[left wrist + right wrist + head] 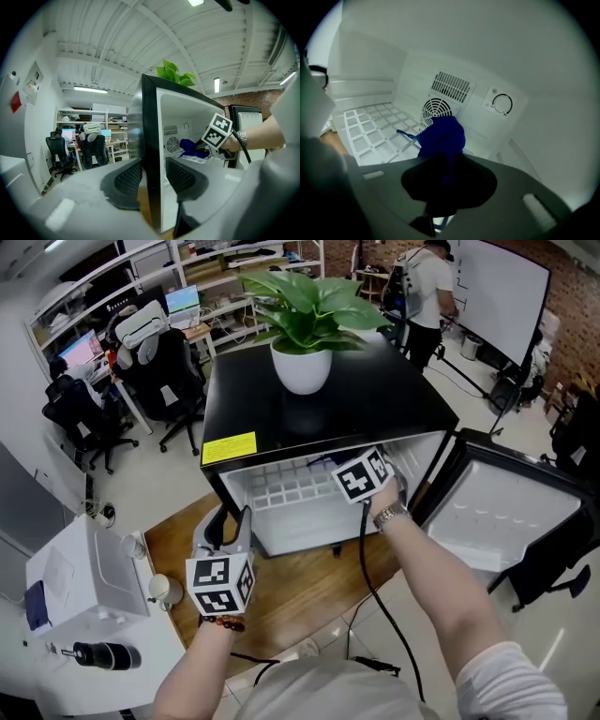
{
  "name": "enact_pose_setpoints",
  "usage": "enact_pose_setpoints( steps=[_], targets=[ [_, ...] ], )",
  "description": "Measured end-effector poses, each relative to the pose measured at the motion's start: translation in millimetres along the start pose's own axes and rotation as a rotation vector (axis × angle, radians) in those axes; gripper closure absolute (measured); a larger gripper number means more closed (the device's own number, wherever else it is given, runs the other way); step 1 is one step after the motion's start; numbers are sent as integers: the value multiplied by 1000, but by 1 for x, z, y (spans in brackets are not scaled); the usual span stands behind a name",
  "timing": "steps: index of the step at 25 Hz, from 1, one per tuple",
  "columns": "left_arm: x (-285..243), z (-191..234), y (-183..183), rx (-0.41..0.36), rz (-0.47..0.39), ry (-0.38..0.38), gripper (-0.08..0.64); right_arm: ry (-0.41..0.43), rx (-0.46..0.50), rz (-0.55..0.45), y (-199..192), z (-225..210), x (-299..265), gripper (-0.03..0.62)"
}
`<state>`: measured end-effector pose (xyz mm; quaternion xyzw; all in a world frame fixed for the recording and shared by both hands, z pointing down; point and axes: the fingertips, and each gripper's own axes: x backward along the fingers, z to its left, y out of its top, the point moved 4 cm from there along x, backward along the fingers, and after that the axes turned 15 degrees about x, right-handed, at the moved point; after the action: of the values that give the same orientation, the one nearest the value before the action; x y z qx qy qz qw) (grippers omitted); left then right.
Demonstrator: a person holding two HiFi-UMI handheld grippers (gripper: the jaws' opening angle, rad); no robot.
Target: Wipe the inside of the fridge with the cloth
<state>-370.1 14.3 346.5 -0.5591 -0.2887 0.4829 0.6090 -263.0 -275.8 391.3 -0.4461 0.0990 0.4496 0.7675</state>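
Note:
A small black fridge stands on a wooden table with its door swung open to the right. My right gripper reaches inside it, shut on a bunched blue cloth. The cloth sits over the white wire shelf, in front of the round fan grille on the back wall. In the left gripper view the cloth shows ahead of the right gripper's marker cube. My left gripper clamps the front edge of the fridge's left wall, one jaw on each side.
A potted plant stands on the fridge top. A thermostat dial is on the back wall inside. A white device and a cup sit at the table's left. Office chairs and a person are behind.

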Motion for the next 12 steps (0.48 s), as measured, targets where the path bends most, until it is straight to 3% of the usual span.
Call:
enact_pose_setpoints(
  steps=[12],
  targets=[
    [0,0,-1,7,4,-10,397,-51,-33,60,-23,-18,8,519]
  ],
)
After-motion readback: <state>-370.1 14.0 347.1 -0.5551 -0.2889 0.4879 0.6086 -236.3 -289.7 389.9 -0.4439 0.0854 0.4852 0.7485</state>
